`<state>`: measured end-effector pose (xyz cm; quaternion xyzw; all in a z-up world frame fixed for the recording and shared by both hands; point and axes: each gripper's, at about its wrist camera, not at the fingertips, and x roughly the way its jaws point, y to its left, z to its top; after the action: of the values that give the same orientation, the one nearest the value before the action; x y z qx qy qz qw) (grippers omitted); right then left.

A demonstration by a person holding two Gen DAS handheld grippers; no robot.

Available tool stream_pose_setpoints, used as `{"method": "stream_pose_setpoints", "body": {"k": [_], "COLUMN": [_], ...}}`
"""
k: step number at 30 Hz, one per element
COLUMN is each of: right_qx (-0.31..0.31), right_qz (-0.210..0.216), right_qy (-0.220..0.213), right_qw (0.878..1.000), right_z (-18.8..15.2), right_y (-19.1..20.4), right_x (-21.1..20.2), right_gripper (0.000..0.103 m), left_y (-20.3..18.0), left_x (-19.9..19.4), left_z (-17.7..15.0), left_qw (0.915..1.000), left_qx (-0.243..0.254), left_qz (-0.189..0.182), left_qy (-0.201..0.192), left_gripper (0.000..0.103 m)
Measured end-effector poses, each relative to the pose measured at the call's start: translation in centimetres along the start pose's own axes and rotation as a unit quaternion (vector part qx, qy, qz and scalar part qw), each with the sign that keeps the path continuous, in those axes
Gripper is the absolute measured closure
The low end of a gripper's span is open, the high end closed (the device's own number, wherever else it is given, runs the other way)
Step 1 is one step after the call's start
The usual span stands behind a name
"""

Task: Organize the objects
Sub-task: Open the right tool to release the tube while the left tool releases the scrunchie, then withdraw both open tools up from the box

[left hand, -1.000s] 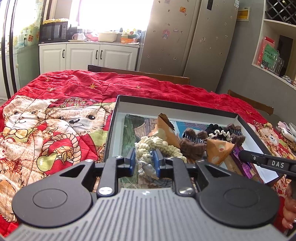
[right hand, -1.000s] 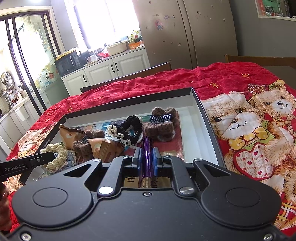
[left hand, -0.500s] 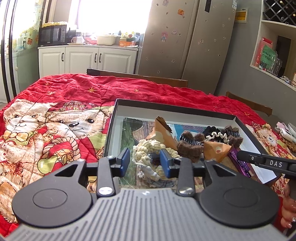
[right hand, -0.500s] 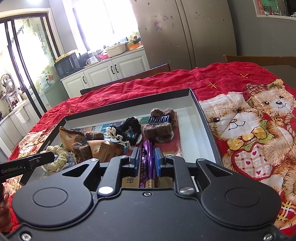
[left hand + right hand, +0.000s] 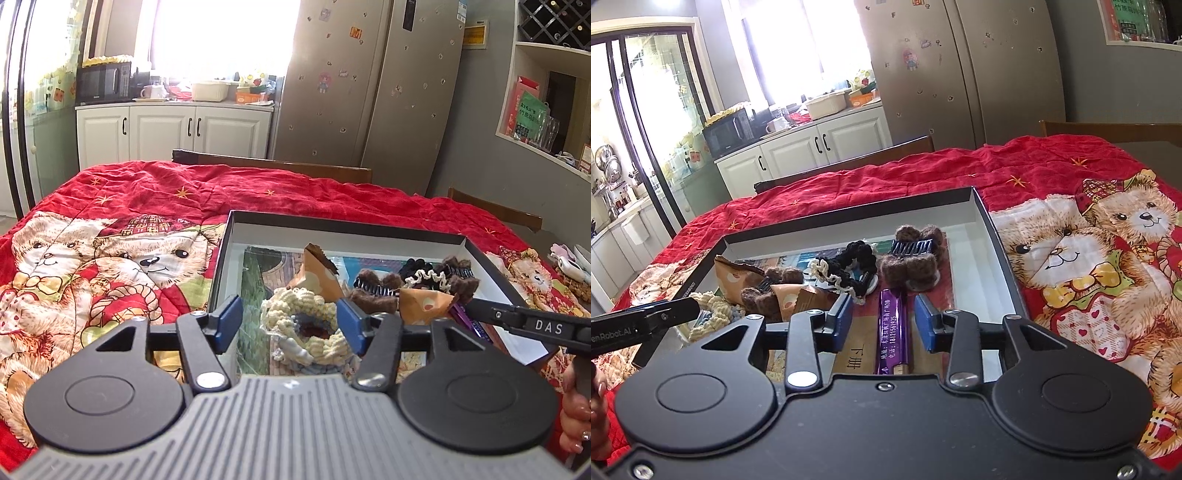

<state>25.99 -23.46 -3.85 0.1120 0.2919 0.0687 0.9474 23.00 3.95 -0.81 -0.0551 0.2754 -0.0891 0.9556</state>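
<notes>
Home kitchen: fridge (image 5: pixel 365 92), white cabinets (image 5: pixel 173 133), microwave (image 5: pixel 103 83).

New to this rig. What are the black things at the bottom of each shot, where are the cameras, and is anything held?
Each is a hand-held two-finger gripper carried by a person; a fisheye camera sits on each, looking along its blue-padded fingers. The left gripper frames a cream crocheted scrunchie, the right gripper a purple stick packet. Both lie in the black-rimmed box on the red bear blanket, with brown hair clips and snack packets. Both sets of jaws have just been opening; the pads stand clear, so nothing is held.
</notes>
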Motion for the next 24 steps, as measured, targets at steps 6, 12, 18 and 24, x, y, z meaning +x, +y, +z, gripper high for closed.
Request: {"method": "stream_pose_setpoints", "body": {"k": [6,12,18,24], "right_qx": [-0.003,-0.009,-0.010,-0.015], "right_qz": [0.002,0.004,0.005,0.008], "right_qy": [-0.005,-0.006,-0.010,-0.018], "right_qw": [1.000,1.000,1.000,1.000], "right_z": [0.2,0.2,0.3,0.6], "right_y": [0.2,0.5,0.6,0.9], "right_x": [-0.5,-0.9,-1.5,-2.7], "right_gripper": [0.065,0.065,0.065,0.065], "left_y": [-0.2,-0.4,-0.7,-0.9], "left_x": [-0.6,-1.1,-1.7,-2.9], "left_z": [0.2,0.3,0.3,0.5], "left_qw": [0.9999,0.9998,0.9997,0.9993], "left_qx": [0.004,0.007,0.012,0.016], "left_qz": [-0.002,-0.003,-0.002,-0.002], "left_qy": [-0.010,-0.017,-0.023,-0.034], "left_gripper": [0.026,0.024,0.023,0.020]}}
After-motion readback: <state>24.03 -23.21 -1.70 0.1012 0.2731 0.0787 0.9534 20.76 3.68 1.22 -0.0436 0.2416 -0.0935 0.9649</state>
